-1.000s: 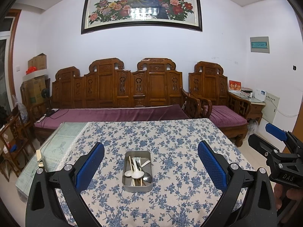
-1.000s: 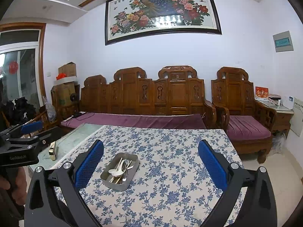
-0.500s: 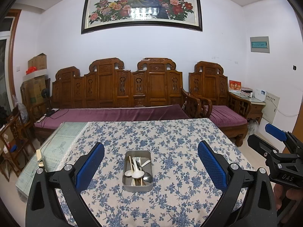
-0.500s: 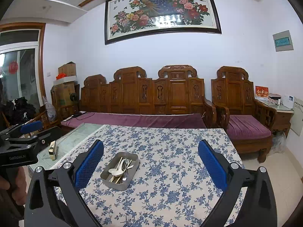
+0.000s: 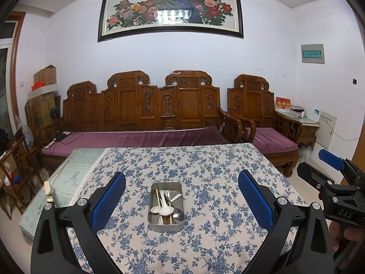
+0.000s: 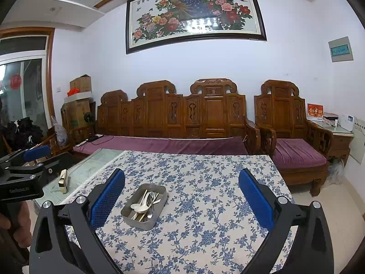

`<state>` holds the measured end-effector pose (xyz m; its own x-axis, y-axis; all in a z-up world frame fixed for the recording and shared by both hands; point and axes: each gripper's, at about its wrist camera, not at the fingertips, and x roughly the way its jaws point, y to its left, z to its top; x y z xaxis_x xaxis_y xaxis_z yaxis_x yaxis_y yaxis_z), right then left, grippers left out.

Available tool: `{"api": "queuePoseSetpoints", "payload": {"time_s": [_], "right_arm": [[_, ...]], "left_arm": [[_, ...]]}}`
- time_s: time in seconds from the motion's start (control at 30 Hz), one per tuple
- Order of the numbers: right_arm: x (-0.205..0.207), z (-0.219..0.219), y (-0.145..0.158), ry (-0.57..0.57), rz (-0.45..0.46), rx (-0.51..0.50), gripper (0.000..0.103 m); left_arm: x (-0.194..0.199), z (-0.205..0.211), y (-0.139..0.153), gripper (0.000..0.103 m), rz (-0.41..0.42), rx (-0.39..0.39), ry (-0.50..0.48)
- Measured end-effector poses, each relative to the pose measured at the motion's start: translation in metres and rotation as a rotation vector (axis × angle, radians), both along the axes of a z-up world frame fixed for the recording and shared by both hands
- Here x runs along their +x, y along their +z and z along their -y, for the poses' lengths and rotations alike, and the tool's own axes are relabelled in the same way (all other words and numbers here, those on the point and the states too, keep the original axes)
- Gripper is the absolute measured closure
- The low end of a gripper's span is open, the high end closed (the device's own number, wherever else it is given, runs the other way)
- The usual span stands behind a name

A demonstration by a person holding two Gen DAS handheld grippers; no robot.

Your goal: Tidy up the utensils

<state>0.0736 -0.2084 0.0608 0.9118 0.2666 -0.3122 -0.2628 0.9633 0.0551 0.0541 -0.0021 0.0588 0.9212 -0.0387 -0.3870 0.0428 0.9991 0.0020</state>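
A metal tray (image 5: 154,225) stands on the flowered tablecloth, holding white spoons (image 5: 165,210), a fork (image 5: 166,193), chopsticks and a metal spoon. It also shows in the right wrist view (image 6: 136,221), left of centre. My left gripper (image 5: 181,202) is open and empty, held above the table with the tray between its blue pads. My right gripper (image 6: 181,199) is open and empty, with the tray near its left pad (image 6: 107,197). Each gripper shows at the edge of the other's view.
The table (image 5: 205,166) carries a blue flowered cloth; bare glass (image 5: 68,178) lies at its left with a small object (image 6: 63,180) on it. A carved wooden sofa (image 5: 141,114) and armchair (image 5: 262,118) stand behind. Boxes stand at far left.
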Motion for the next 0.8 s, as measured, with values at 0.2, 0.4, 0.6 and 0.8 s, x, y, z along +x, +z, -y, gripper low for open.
{"api": "queuePoseSetpoints", "payload": {"time_s": [0.2,0.4,0.6,0.8], "right_arm": [[0.0000,0.0001,-0.0001,0.001,-0.001,0.001,0.003],[-0.0001,0.0001,0.0002,0.000,0.000,0.002,0.003],[-0.0011,0.0002,0.0000,-0.002,0.000,0.003,0.003],[-0.0009,0.0004,0.0000,-0.001,0.000,0.002,0.003]], "left_arm": [[0.0000,-0.0001,0.0007,0.008,0.001,0.000,0.000],[0.0003,0.0001,0.0009,0.008,-0.001,0.000,-0.001],[-0.0002,0.0000,0.0016,0.008,0.000,-0.001,-0.001],[-0.0002,-0.0013,0.0028,0.008,-0.001,-0.004,-0.002]]}}
